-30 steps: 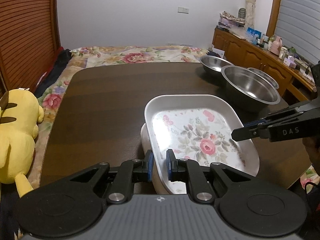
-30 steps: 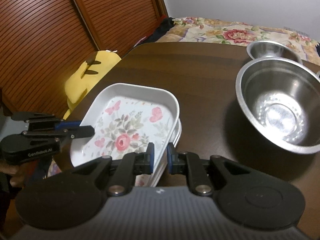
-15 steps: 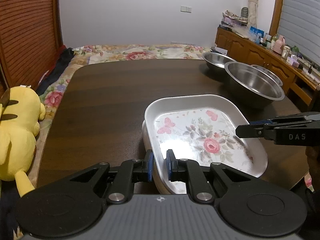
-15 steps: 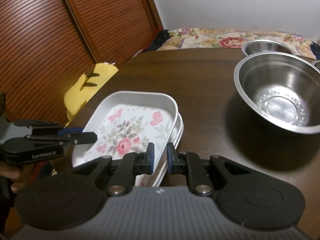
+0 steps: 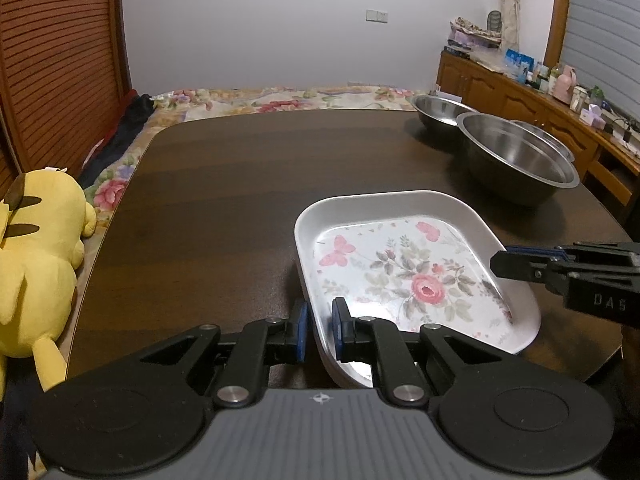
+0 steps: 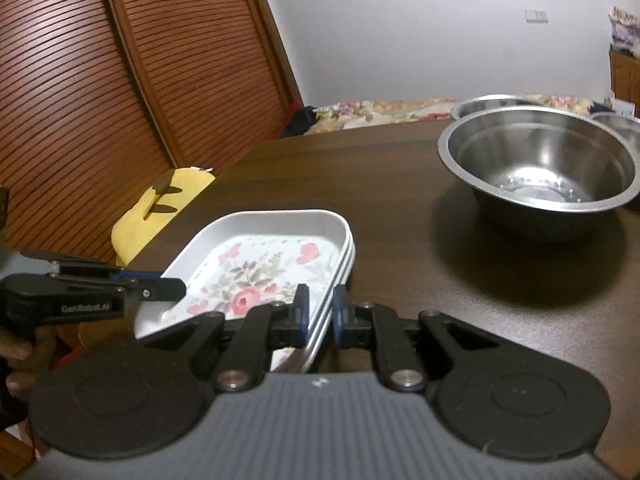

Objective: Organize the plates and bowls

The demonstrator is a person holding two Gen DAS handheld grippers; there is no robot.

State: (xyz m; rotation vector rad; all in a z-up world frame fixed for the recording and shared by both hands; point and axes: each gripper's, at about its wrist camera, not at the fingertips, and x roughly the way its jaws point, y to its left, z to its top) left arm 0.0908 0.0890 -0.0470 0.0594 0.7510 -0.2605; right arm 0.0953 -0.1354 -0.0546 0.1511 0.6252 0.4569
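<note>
A white rectangular plate with a floral print [image 5: 404, 268] lies on top of a stack of like plates on the dark wooden table [image 5: 240, 184]; it also shows in the right wrist view [image 6: 260, 264]. My left gripper [image 5: 318, 332] is shut on the plate's near-left rim. My right gripper [image 6: 320, 314] is shut on the opposite rim; it appears in the left wrist view at the right [image 5: 520, 266]. The stacked rims show under the top plate [image 6: 346, 258].
A large steel bowl [image 5: 516, 160] stands at the table's right, a smaller steel bowl [image 5: 440, 110] behind it, and a third bowl's rim [image 6: 616, 124] beside. A yellow plush toy [image 5: 32, 264] lies off the table's left edge. A wooden sideboard [image 5: 520, 92] stands at far right.
Both grippers have lowered the floral plate, from tilted above the stack to level on it. Both views have dropped lower toward the table.
</note>
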